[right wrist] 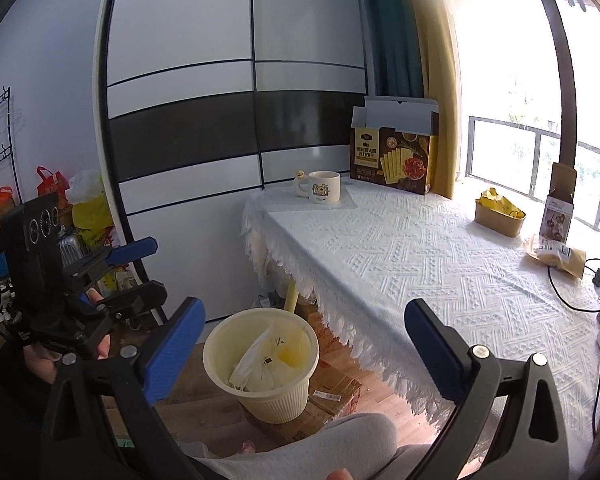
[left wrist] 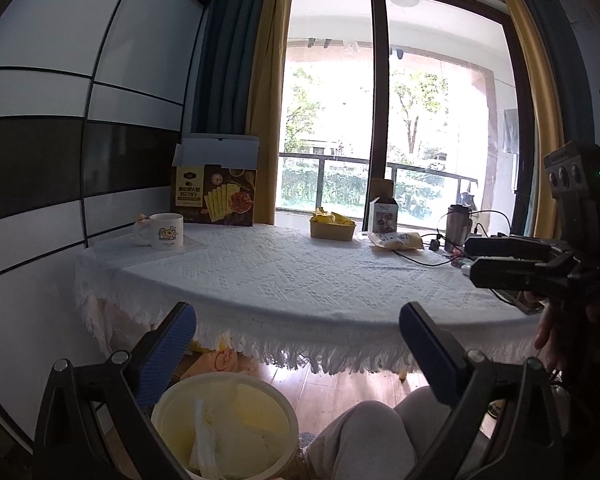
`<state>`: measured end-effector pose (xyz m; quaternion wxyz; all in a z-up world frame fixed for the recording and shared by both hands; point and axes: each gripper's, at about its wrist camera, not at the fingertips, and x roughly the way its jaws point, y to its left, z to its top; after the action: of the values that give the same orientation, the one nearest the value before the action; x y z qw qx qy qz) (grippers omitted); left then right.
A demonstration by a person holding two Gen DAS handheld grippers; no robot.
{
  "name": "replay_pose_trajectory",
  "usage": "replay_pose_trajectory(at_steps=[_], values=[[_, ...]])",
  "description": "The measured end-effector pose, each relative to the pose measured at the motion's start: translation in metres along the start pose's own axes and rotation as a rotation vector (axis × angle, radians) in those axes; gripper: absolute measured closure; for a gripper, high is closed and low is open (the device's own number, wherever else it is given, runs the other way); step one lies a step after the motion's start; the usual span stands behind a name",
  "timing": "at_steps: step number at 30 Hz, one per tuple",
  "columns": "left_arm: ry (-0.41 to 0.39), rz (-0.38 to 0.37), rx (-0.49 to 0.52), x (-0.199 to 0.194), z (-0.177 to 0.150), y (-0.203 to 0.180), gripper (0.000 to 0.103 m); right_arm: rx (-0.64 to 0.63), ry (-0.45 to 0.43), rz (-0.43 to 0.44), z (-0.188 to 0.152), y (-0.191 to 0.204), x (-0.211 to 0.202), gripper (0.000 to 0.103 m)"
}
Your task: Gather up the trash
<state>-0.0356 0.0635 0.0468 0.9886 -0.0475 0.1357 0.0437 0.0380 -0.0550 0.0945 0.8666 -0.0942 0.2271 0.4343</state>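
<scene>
1. Spanning the frame, a table (right wrist: 440, 248) under a white fringed cloth stands between a panelled wardrobe (right wrist: 228, 120) and a curtained window (left wrist: 380, 100).
2. On top, left to right: mug (right wrist: 324, 187), cracker box (right wrist: 394, 160), tub of yellow wrappers (right wrist: 499, 214), flat packet (right wrist: 556, 254).
3. On the wooden floor by the table's left end stands a cream bin (right wrist: 262, 364), upright, mouth up, holding crumpled wrappers (right wrist: 260, 364).
4. Left gripper (left wrist: 298, 344): jaws spread, nothing between.
5. Right gripper (right wrist: 304, 344): jaws spread, nothing between.
</scene>
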Motion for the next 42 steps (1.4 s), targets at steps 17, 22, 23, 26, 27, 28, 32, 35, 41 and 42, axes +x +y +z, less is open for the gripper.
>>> replay_pose_trajectory(at_steps=[17,22,23,26,27,28,32,35,41,42], values=[[0.021,0.045,-0.007,0.016,-0.009,0.02,0.001,0.008,0.022,-0.022,-0.002,0.002,0.04,0.003],[0.024,0.04,-0.009,0.019,-0.01,0.019,0.001,0.007,0.03,-0.023,-0.003,0.002,0.046,0.003],[0.024,0.04,-0.008,0.019,-0.01,0.017,0.001,0.007,0.03,-0.024,-0.003,0.001,0.046,0.003],[0.026,0.037,-0.007,0.019,-0.011,0.017,0.001,0.008,0.03,-0.026,-0.003,0.002,0.047,0.003],[0.025,0.034,-0.007,0.019,-0.011,0.016,0.001,0.008,0.031,-0.026,-0.003,0.002,0.047,0.003],[0.026,0.033,-0.008,0.019,-0.011,0.015,0.001,0.007,0.033,-0.027,-0.003,0.002,0.047,0.003],[0.026,0.028,-0.004,0.02,-0.011,0.013,0.001,0.009,0.033,-0.027,-0.003,0.002,0.048,0.003],[0.026,0.026,-0.003,0.022,-0.011,0.012,0.001,0.011,0.029,-0.028,-0.003,0.002,0.047,0.003],[0.026,0.025,0.001,0.022,-0.01,0.01,0.001,0.013,0.029,-0.029,-0.004,0.001,0.047,0.003],[0.025,0.026,0.001,0.022,-0.01,0.01,0.001,0.013,0.029,-0.029,-0.004,0.001,0.047,0.003]])
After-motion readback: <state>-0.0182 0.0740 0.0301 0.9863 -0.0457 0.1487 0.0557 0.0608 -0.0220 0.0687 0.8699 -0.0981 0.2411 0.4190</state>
